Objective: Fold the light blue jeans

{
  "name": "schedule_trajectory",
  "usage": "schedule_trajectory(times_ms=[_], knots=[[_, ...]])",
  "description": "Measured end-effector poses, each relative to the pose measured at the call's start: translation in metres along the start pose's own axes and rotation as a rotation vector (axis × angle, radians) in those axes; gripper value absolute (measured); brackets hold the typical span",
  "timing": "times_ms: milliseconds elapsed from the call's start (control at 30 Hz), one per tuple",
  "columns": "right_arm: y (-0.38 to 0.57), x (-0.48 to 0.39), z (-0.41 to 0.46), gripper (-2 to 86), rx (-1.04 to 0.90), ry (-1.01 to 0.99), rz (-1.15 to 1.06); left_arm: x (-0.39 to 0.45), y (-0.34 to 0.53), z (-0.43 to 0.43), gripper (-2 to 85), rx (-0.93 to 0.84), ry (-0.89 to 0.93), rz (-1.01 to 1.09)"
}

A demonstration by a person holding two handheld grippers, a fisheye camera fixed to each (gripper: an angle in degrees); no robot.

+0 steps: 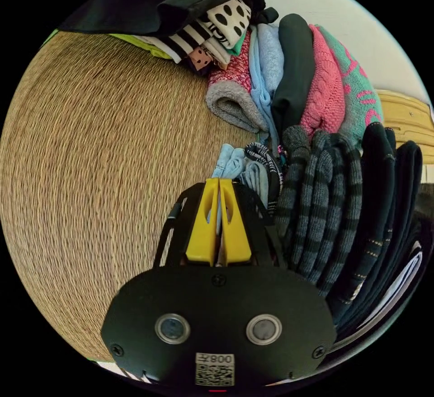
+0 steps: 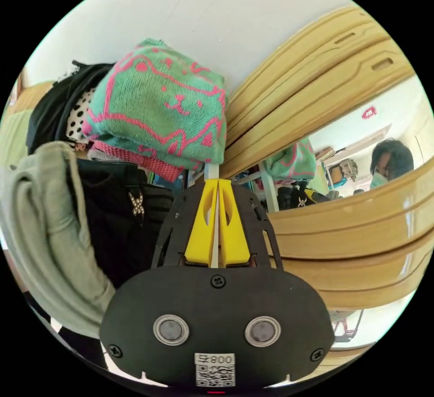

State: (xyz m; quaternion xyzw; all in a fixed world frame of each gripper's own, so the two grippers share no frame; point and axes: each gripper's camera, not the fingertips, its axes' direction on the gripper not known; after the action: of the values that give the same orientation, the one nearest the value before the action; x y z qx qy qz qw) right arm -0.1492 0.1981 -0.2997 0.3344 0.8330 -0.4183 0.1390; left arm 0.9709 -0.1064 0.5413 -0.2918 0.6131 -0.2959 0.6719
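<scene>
We see the left gripper (image 1: 219, 182) clenched at the edge of the light blue jeans (image 1: 229, 162), which lie on a woven mat (image 1: 99, 166) beside stacked folded clothes (image 1: 294, 81). In the right gripper view, the right gripper (image 2: 218, 182) is clenched too (on nothing we can make out), near a green sweater (image 2: 158, 103) and a wooden frame (image 2: 325, 99).

In the left gripper view, the left gripper (image 1: 219, 180) rises from the bottom centre of the frame, its 2 yellow jaws pressed together, tips at mid-frame. In the right gripper view, the right gripper (image 2: 218, 180) stands likewise at lower centre, its 2 yellow jaws closed with a thin seam between them.
</scene>
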Motion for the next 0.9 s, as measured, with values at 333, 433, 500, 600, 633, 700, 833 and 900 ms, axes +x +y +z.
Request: schedule_trajectory(times_ms=[333,433,500,600,633,700,833,900], knots=[[0.086,-0.017,-0.133,2.0,0.123,-0.590,0.119,0.044,0.004,-0.056,0.1,-0.129,-0.022,0.060],[0.096,-0.049,-0.119,2.6,0.059,-0.411,0.048,0.063,0.013,-0.072,0.1,-0.111,-0.038,0.052],[0.103,-0.057,-0.089,2.7,0.026,-0.449,0.057,0.079,0.016,-0.073,0.0,-0.094,-0.017,0.054],[0.107,-0.046,-0.068,2.3,0.051,-0.509,0.089,0.110,0.018,-0.063,0.0,-0.098,-0.017,0.056],[0.107,-0.044,-0.065,2.1,0.052,-0.503,0.086,0.123,0.018,-0.060,-0.1,-0.089,-0.096,0.049],[0.109,-0.041,-0.054,1.2,0.064,-0.417,0.074,0.140,0.019,-0.054,-0.1,-0.085,-0.162,0.036],[0.117,-0.017,-0.028,0.2,0.071,-0.362,0.168,0.180,0.020,-0.041,-0.1,-0.095,-0.259,0.067],[0.122,0.003,-0.008,0.1,0.071,-0.365,0.246,0.191,0.019,-0.035,-0.1,-0.106,-0.262,0.078]])
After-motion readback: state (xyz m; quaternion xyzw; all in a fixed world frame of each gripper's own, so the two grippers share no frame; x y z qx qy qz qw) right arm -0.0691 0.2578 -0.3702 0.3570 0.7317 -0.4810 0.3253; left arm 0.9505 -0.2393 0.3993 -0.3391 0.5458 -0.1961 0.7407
